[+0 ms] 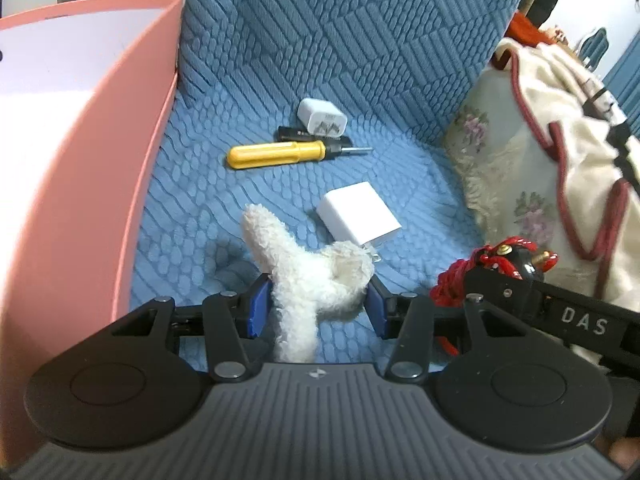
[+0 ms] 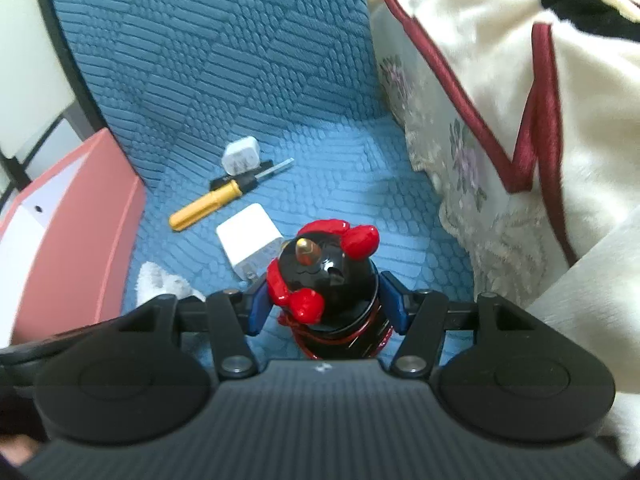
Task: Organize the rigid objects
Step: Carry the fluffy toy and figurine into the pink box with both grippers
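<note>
Left gripper (image 1: 316, 304): jaws around a white fleecy plush toy (image 1: 308, 276); the blue pads sit at the toy's sides, and whether both press on it cannot be told.
Right gripper (image 2: 326, 304): jaws narrow, clamped on a black figurine with red trim (image 2: 324, 280), which stands upright between the pads.
Surface: blue quilted sofa cover (image 1: 320, 60), running over seat and backrest.
Yellow-handled screwdriver (image 1: 280, 153): lies flat on the seat, tip toward the cushion side.
Small white charger (image 1: 321, 117): behind the screwdriver, resting against a black bar-shaped item (image 1: 294, 133).
Large white charger (image 1: 358, 216): lies on the seat between the screwdriver and the plush toy, prongs toward the toy.
Pink box (image 1: 120, 160): stands at the seat's left edge, white inside.
Floral cushion (image 1: 504, 168): at the right, under a cream blanket with dark red piping (image 1: 560, 120).
</note>
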Available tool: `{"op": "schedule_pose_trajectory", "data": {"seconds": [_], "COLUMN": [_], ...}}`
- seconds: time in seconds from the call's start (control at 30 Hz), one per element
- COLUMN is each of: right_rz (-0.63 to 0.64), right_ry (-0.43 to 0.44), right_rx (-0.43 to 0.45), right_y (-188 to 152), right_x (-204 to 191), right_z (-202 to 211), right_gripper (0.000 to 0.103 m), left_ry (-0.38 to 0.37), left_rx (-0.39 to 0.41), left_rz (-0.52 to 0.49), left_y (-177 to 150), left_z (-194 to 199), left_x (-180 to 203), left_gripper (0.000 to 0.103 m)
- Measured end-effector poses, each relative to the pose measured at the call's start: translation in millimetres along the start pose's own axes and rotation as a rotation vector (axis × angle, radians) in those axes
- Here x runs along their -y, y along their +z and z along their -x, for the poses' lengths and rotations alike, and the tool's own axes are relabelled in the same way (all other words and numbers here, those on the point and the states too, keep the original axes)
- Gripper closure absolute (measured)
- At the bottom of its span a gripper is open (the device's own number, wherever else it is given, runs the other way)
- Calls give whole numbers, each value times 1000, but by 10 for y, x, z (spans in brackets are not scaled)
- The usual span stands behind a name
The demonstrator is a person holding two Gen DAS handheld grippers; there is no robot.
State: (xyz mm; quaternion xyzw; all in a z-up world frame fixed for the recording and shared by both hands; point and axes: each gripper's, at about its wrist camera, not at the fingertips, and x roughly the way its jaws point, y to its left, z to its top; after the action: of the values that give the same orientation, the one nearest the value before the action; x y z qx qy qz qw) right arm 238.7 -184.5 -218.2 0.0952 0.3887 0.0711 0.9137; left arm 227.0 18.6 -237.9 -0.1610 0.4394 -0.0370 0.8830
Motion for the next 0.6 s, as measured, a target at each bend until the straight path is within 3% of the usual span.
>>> {"op": "schedule_pose_trajectory", "data": {"seconds": [0.33, 0.6], "right_rz": [112, 139], "right_ry": [70, 104], "right_rx": [53, 50], "right_y": [9, -109], "right_x": [-192, -293], "right_z": [542, 896], "right_gripper": [43, 43], "left_ry": [-44, -38], "left_rx": [34, 118], "left_rz": [-7, 4], "left_y": [25, -36], "left_z": [683, 1252], "left_x": [56, 57], "left_gripper": [48, 48]}}
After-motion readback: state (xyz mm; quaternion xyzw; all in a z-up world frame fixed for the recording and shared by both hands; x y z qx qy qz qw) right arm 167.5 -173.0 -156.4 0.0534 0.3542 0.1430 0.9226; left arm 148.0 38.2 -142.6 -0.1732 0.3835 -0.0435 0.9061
